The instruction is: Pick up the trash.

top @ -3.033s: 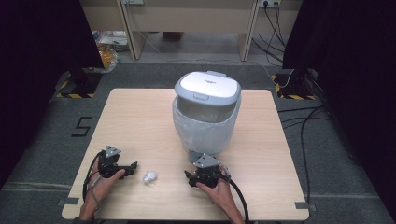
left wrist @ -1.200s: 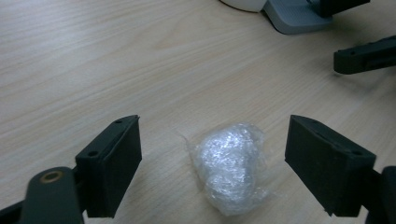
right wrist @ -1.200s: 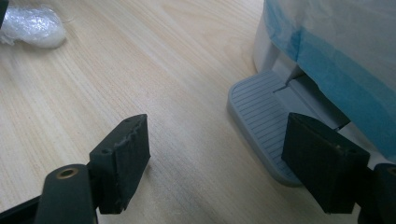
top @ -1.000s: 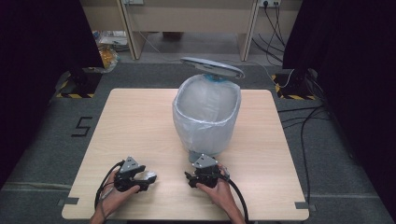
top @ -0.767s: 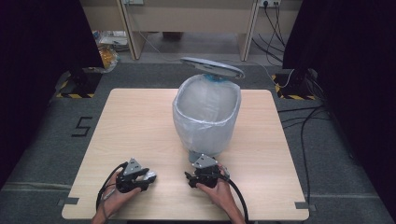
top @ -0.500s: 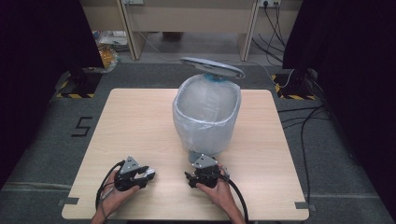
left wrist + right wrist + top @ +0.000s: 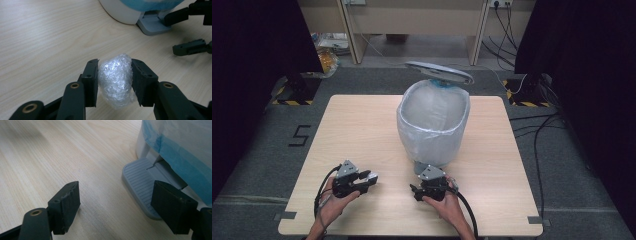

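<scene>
Two claws: left claw [image 7: 114, 75] clamps plastic wad [image 7: 115, 79]; right claw [image 7: 120, 207] wide, pedal [image 7: 142, 185] ahead.

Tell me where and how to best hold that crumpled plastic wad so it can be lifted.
Hold the plastic wad across its middle, jaws closing from its two sides, as the left gripper does now. It is a soft, rounded, crumpled lump resting low on the table, so a level side pinch probably holds best.

— What's in the left gripper [image 7: 114, 67]?
— A crumpled wad of clear bubble wrap [image 7: 115, 77], squeezed between both pads, bulging above and below them.
— And the pedal bin [image 7: 433, 127]?
— Lid [image 7: 439, 72] up, bag-lined, its grey pedal [image 7: 140, 182] just ahead of the right gripper [image 7: 120, 195], whose fingers are spread wide.
</scene>
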Motion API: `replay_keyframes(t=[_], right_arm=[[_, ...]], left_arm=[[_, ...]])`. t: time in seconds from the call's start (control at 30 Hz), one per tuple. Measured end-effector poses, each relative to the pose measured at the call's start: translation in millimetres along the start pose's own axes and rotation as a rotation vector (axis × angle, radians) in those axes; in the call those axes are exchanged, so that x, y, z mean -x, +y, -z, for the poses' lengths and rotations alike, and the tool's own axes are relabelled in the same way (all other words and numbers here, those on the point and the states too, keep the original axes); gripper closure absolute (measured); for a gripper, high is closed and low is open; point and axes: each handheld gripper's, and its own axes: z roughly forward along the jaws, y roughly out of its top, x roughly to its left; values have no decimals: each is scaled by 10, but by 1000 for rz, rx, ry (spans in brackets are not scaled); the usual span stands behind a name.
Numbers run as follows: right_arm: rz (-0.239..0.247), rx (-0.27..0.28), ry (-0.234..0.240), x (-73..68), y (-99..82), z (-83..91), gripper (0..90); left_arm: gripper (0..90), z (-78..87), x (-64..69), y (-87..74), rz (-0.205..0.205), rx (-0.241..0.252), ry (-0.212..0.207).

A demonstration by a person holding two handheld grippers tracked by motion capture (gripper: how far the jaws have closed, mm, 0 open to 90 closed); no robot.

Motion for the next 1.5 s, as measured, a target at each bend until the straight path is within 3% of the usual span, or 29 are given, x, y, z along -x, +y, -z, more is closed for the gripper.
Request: replay_keyframes(t=[0.57, 1.2, 1.5], right_arm=[[-2, 2, 5, 7, -1, 1, 231], [1, 1, 5, 6, -2, 1, 231], [1, 2, 8, 10, -2, 2, 231]], left_arm=[[586, 85, -148, 299, 36, 73, 11], [586, 119, -222, 621, 35, 130, 12], [586, 178, -244, 865, 18, 161, -4]])
